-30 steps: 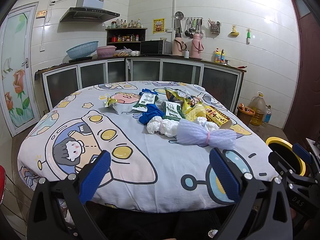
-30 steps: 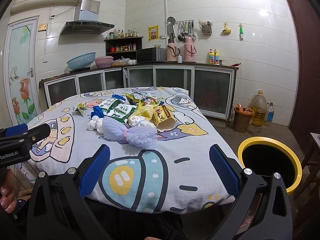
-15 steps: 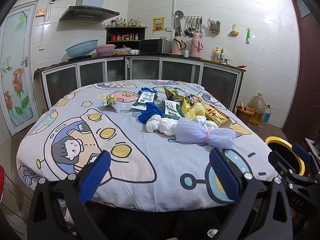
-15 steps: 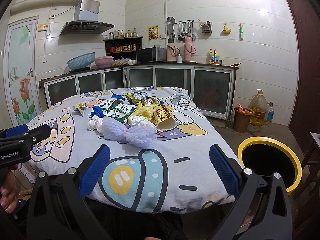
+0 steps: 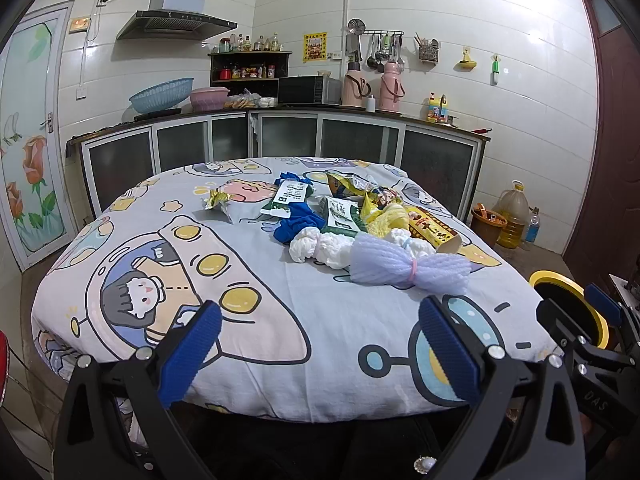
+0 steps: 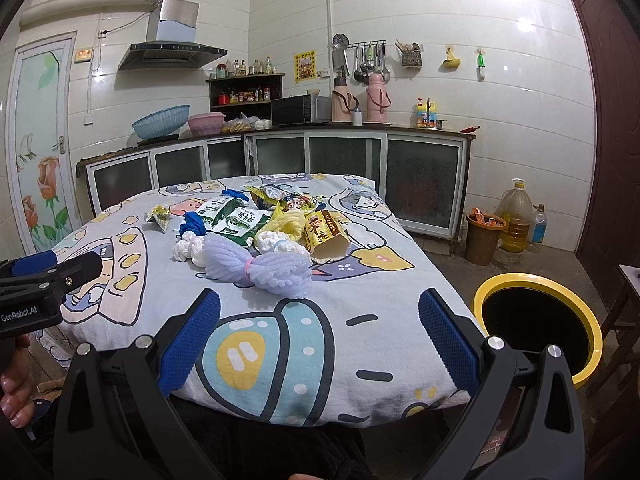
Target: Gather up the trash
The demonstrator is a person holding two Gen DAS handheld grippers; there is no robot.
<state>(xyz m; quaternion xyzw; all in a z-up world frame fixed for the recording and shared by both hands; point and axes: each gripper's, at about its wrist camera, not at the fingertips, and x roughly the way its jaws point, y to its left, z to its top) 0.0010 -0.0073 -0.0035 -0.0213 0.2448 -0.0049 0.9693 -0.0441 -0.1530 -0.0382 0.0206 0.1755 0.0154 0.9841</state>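
Note:
A heap of trash lies on the cartoon-print tablecloth (image 5: 224,240) right of centre: a lilac foam net (image 5: 408,266) (image 6: 258,266) nearest, white foam netting (image 5: 320,246), a blue glove (image 5: 298,222), green packets (image 5: 340,216) (image 6: 240,222), a yellow net (image 6: 288,222) and a paper cup (image 6: 326,236). One small yellow wrapper (image 5: 218,200) lies apart on the left. My left gripper (image 5: 320,344) and right gripper (image 6: 320,340) both hover open at the near table edge, empty. The yellow-rimmed bin (image 6: 536,324) stands on the floor to the right.
Counters with glass-front cabinets (image 6: 344,160) run along the back walls. A brown bucket (image 6: 484,238) and oil jug (image 6: 518,218) stand on the floor at the right. A door (image 5: 30,140) with painted roses is on the left. A hand (image 6: 14,384) holds the left gripper.
The left view has edged slightly forward and up toward the table. The right gripper has stayed still. Both stay open.

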